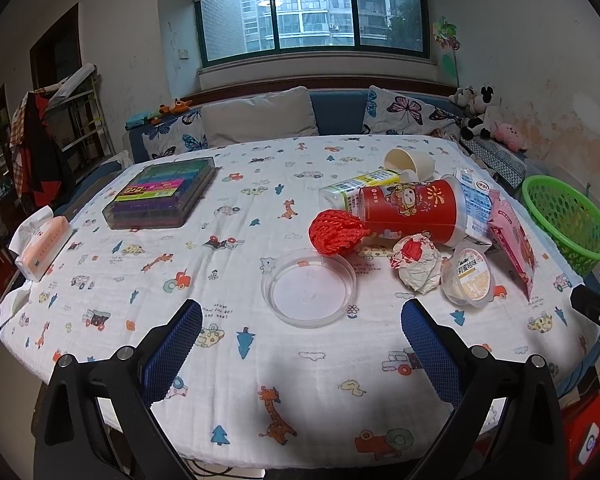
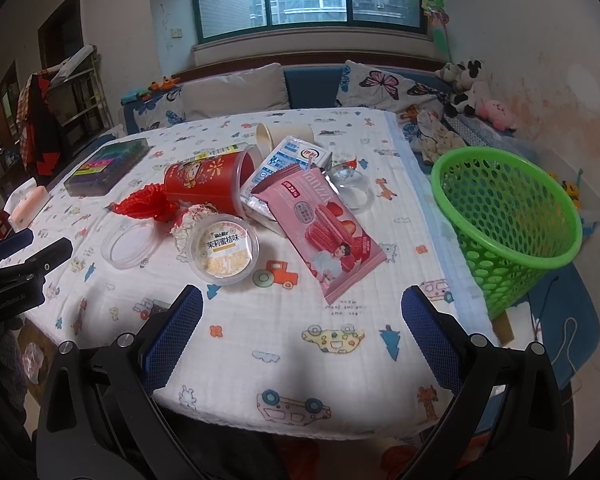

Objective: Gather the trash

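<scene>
Left wrist view: ahead of the wide-open, empty left gripper (image 1: 302, 344) lies one clear lid (image 1: 309, 288), with one red net (image 1: 336, 232), one crumpled wrapper (image 1: 416, 264), one pudding cup (image 1: 470, 280) and one red tub (image 1: 412, 210) beyond, right of centre. Both grippers hover level over the table's (image 1: 228, 356) near edge. Right gripper (image 2: 302, 344) is also spread wide, holding nothing; one pink snack packet (image 2: 324, 224) lies just ahead, one green basket (image 2: 508, 208) to its right
</scene>
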`<state>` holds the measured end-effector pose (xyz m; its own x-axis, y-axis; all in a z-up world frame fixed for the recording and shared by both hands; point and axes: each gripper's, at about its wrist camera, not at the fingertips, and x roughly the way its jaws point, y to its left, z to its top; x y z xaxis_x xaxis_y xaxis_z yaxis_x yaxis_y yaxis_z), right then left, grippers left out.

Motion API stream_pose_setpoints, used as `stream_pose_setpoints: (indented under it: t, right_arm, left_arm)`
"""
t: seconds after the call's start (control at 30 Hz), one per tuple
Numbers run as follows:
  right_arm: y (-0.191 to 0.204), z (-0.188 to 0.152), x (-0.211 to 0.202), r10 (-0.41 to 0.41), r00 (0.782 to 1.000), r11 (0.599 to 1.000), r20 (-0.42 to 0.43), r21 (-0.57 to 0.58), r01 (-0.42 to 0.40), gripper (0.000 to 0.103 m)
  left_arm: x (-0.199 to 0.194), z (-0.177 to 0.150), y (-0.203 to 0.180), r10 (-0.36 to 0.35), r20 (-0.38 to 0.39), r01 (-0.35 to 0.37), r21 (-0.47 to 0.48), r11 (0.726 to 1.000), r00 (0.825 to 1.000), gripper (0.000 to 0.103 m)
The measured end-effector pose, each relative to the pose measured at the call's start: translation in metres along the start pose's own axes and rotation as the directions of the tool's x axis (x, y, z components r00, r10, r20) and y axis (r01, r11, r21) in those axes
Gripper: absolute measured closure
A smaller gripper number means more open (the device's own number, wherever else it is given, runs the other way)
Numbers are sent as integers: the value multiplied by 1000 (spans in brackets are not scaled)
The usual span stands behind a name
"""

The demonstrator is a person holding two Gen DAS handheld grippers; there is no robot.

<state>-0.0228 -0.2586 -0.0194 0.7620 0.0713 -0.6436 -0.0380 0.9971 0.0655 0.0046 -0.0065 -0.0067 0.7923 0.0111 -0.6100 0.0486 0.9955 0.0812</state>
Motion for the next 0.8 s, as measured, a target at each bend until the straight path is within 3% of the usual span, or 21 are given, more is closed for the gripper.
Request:
stream_pose_setpoints:
  t: [0.27, 0.8]
  right_arm:
    - [-1, 2, 4, 1, 1000, 1000, -10, 4, -1, 4]
    - [-4, 13, 17, 5, 1000, 1000, -30, -3, -5, 4]
  left_arm:
    - [6, -5, 2, 0, -9, 0, 1, 1000, 1000, 6]
    - [18, 15, 0, 1, -28, -1, 14, 1000, 1000, 6]
